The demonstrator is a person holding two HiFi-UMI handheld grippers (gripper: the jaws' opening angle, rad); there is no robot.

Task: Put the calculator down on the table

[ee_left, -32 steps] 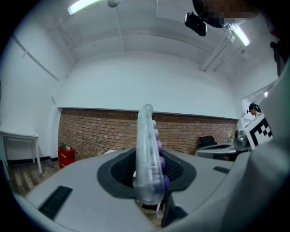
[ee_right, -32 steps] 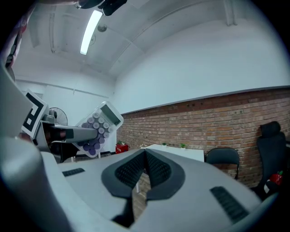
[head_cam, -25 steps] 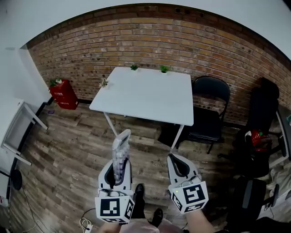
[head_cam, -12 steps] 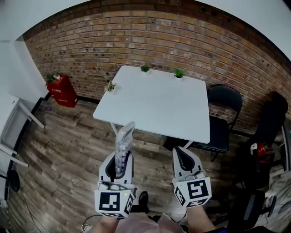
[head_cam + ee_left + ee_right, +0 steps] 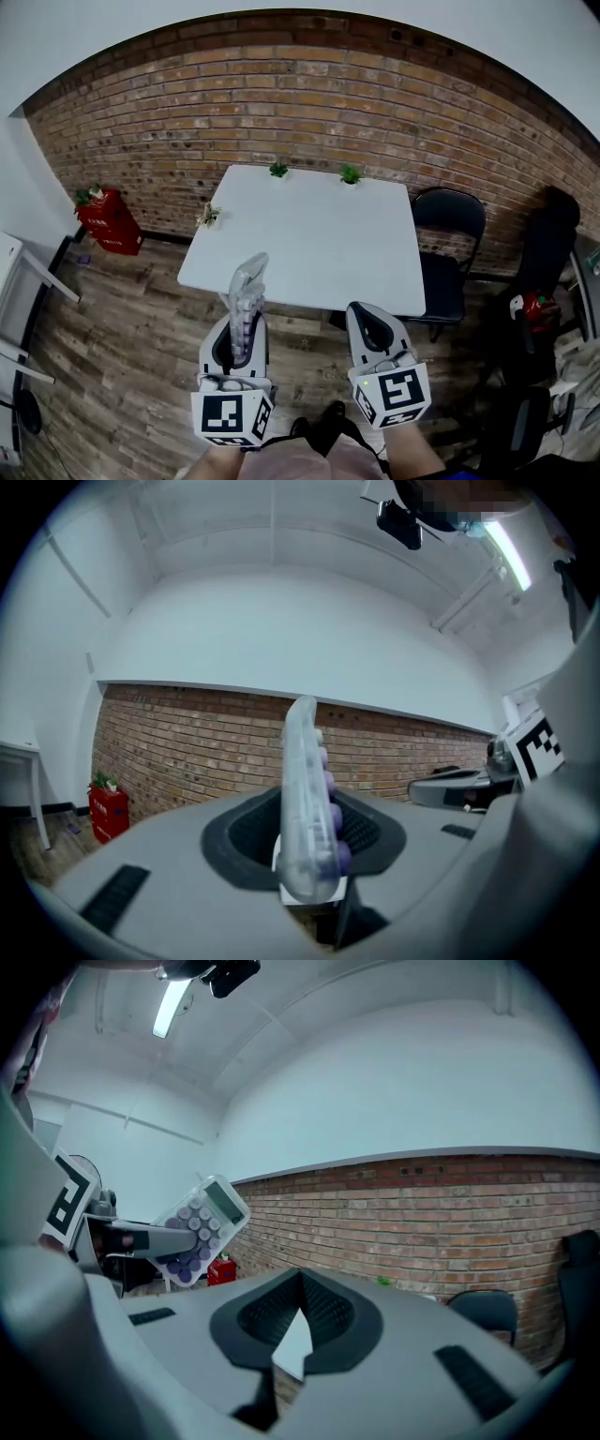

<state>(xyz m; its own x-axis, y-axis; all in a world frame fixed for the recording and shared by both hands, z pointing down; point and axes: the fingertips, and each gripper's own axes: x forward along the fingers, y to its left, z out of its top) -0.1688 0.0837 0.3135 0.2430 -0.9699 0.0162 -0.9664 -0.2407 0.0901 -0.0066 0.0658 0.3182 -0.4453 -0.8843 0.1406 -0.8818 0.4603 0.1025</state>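
A pale calculator (image 5: 247,302) with purple keys stands on edge, and my left gripper (image 5: 235,330) is shut on its lower end. Its top end reaches over the near edge of the white table (image 5: 309,234). In the left gripper view the calculator (image 5: 306,799) rises edge-on between the jaws. The right gripper view shows the calculator (image 5: 201,1226) face-on at the left, tilted. My right gripper (image 5: 371,326) hangs level beside the left one, just short of the table's near edge. Its jaws are shut with nothing between them (image 5: 295,1324).
Three small potted plants (image 5: 278,170) (image 5: 350,174) (image 5: 208,216) stand along the table's far and left edges. A black folding chair (image 5: 442,251) is at the table's right. A red box (image 5: 109,221) sits by the brick wall on the left. A white frame (image 5: 19,309) is at far left.
Both grippers have moved forward toward the table, the left one still holding the calculator. The calculator's top now overlaps the table's near edge.
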